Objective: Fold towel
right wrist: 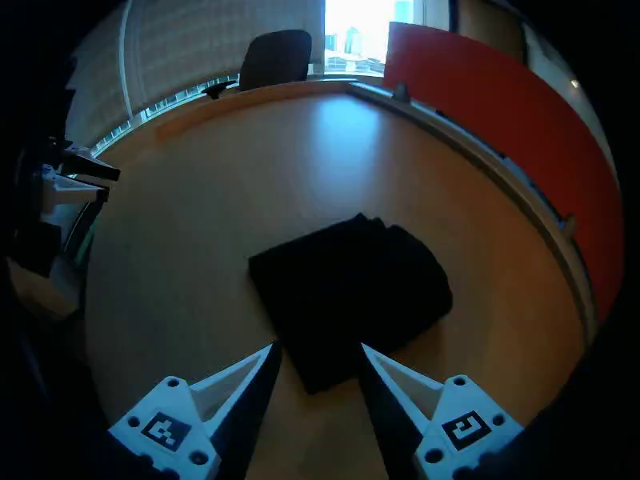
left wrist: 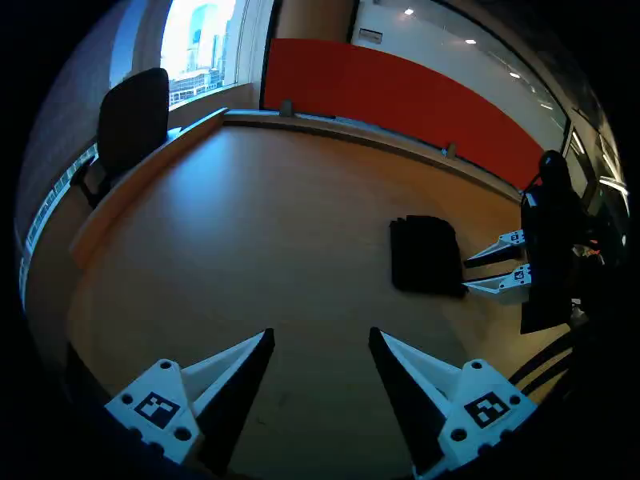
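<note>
The towel (right wrist: 352, 296) is a black, folded bundle lying flat on the wooden table (right wrist: 200, 240). It is so dark that I cannot make out its layers or seams, and only its outline reads clearly. The tips of my right gripper (right wrist: 318, 347) stand wide apart at its near edge. Whether they touch the cloth or hang just above it, I cannot tell. Nothing is pinched between them.

My left gripper (left wrist: 320, 334) is also spread open, holding nothing, over bare table and well apart from the towel. In the left gripper view my right gripper points at the towel's side, and my hand behind it is a dark, shapeless mass cut off at the edge.

A dark chair (left wrist: 132, 120) stands beyond the table's far corner, beside a bright window (left wrist: 200, 40). A red partition (left wrist: 400, 100) runs along the back.
</note>
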`<act>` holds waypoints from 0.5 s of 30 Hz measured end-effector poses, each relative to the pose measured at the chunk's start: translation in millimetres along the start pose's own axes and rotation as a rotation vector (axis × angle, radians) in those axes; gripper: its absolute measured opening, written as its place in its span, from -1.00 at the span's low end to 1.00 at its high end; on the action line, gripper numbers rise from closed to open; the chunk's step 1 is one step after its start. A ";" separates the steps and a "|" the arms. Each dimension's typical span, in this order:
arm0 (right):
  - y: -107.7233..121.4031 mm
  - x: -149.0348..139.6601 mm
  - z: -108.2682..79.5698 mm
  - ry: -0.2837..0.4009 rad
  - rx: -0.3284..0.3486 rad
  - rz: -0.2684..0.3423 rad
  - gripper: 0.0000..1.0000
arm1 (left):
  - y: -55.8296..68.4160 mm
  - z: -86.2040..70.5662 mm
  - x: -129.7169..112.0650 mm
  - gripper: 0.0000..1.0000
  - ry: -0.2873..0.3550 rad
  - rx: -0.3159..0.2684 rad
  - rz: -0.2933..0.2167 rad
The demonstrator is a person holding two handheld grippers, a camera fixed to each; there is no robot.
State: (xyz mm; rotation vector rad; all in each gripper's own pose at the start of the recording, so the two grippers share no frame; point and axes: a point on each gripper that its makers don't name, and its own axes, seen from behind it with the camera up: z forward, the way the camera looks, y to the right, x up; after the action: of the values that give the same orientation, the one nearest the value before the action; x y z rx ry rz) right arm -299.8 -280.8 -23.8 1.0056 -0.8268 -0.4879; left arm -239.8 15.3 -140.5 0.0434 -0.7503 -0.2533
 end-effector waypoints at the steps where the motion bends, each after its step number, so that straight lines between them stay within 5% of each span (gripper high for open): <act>1: 0.6 -3.1 -1.2 -0.002 -0.003 0.004 0.33 | 0.7 0.2 -0.1 0.75 0.000 -0.001 0.000; 15: -1.1 -41.7 -0.6 -0.055 -0.016 0.038 0.33 | 7.2 0.4 -2.8 0.76 -0.005 -0.011 0.003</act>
State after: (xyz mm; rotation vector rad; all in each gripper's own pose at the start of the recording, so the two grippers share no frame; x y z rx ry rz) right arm -324.7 -251.9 -40.7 0.9640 -0.8887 -0.4906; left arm -240.6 23.0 -141.1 0.0313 -0.7539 -0.2545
